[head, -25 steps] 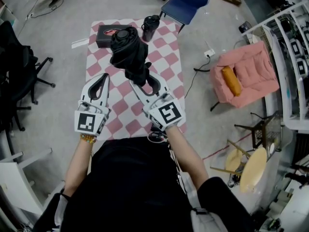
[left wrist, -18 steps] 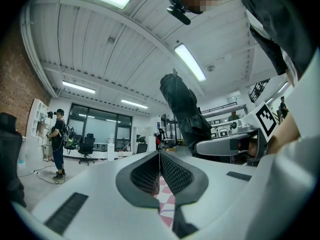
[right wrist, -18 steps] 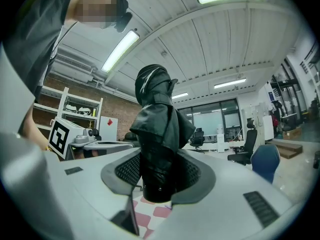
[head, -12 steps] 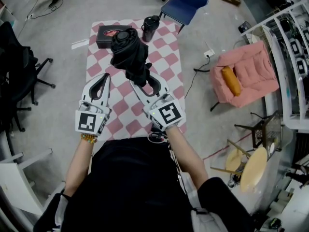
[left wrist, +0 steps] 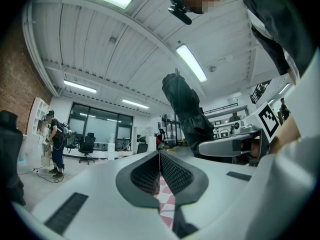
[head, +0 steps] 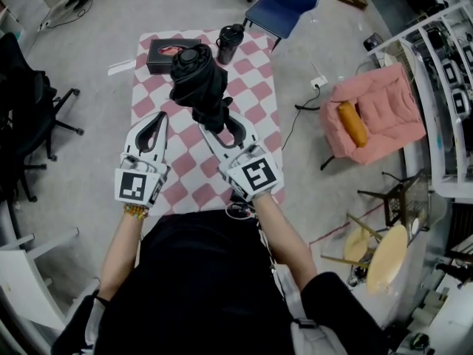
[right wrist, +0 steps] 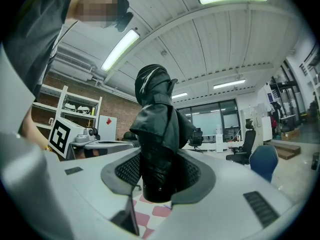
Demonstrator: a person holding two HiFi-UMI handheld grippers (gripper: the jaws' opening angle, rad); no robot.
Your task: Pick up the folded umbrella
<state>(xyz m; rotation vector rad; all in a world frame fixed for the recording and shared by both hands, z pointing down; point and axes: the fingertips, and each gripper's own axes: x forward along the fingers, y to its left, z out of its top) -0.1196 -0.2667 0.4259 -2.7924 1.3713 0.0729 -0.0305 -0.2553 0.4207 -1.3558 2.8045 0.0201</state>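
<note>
My left gripper [head: 157,118] points toward 12 o'clock, jaws together and empty; my right gripper [head: 213,120] angles toward 11 o'clock, clamping the folded umbrella [head: 198,76].

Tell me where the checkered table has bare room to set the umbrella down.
Bare cloth runs along the right edge, nearer than the black flask, and in the near strip between the left gripper and right gripper. The far end is crowded: the black box and flask sit there. The umbrella hides the middle.

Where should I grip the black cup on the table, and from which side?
Probably around the middle of the cup, jaws level, coming from the near side or the right: it stands upright and looks round, and the box lies close on its left.
</note>
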